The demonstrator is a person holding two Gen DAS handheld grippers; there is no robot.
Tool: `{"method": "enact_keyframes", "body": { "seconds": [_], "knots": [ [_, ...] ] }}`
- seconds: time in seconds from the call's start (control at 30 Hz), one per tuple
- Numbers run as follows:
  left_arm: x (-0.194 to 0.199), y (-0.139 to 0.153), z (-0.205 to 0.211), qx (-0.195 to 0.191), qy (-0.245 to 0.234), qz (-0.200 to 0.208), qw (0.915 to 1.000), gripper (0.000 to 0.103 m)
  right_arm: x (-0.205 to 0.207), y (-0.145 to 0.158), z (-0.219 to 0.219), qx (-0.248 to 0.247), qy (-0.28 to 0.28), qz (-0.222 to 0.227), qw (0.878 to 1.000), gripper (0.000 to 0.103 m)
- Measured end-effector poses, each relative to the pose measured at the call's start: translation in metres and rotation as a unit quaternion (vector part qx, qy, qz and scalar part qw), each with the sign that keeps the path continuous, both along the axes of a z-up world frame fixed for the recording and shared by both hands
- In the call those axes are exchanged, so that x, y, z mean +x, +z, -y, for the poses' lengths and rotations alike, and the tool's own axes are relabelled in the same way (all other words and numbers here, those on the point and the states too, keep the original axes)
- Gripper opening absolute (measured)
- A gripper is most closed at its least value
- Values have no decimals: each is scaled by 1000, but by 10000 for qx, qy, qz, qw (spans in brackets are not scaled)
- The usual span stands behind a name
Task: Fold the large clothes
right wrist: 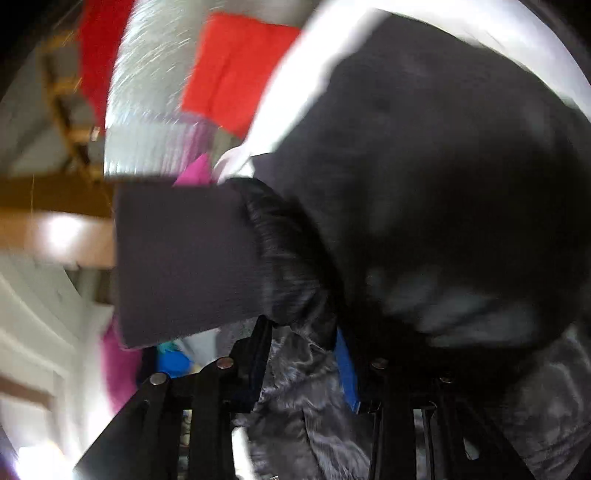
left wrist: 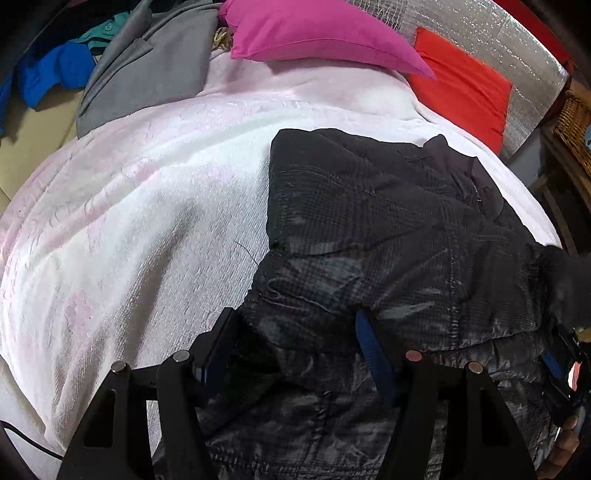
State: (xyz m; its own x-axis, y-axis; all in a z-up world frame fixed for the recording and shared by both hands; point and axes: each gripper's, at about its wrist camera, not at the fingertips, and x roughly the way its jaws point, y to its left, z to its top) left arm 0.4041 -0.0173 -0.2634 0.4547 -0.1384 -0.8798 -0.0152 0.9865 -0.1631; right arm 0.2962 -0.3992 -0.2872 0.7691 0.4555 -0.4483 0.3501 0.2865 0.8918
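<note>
A black quilted jacket (left wrist: pixel 369 221) lies spread on the right half of a white and pink blanket (left wrist: pixel 129 221) covering a bed. My left gripper (left wrist: pixel 295 343) points down at the jacket's near edge, and its fingers are shut on a thick bunch of the shiny fabric. In the blurred right wrist view the jacket (right wrist: pixel 443 184) fills the right side. A sleeve ending in a dark ribbed cuff (right wrist: pixel 184 258) sticks out to the left. My right gripper (right wrist: pixel 303 362) is shut on the sleeve fabric just behind that cuff.
A pink pillow (left wrist: pixel 314 29) and a red pillow (left wrist: pixel 461 81) lie at the head of the bed. A grey garment (left wrist: pixel 147 74) and blue clothes (left wrist: pixel 51 74) are piled at the far left. A wicker basket (left wrist: pixel 576 118) stands off the bed's right side.
</note>
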Motion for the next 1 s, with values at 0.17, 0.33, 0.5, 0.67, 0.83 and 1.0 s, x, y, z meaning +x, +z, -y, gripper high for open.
{"method": "enact_keyframes", "body": {
  "seconds": [0.17, 0.33, 0.5, 0.67, 0.83, 1.0],
  "knots": [
    [3, 1, 1, -78, 50, 28, 10000, 67, -7, 10, 13, -120, 48, 26, 9999, 61],
    [-1, 16, -10, -353, 61, 299, 9989, 67, -20, 26, 34, -324, -520, 256, 9978, 73],
    [3, 10, -10, -220, 113, 211, 9995, 67, -11, 11, 53, -43, -872, 346, 9956, 72],
    [4, 5, -2, -9, 1, 170, 9999, 67, 5, 13, 52, -517, -956, 158, 9939, 29],
    [4, 8, -9, -159, 87, 197, 9996, 67, -3, 36, 45, -1320, -987, 158, 9862, 14],
    [1, 17, -16, -146, 118, 351, 9992, 67, -28, 75, 34, -1969, -1001, 565, 9737, 14]
  ]
}}
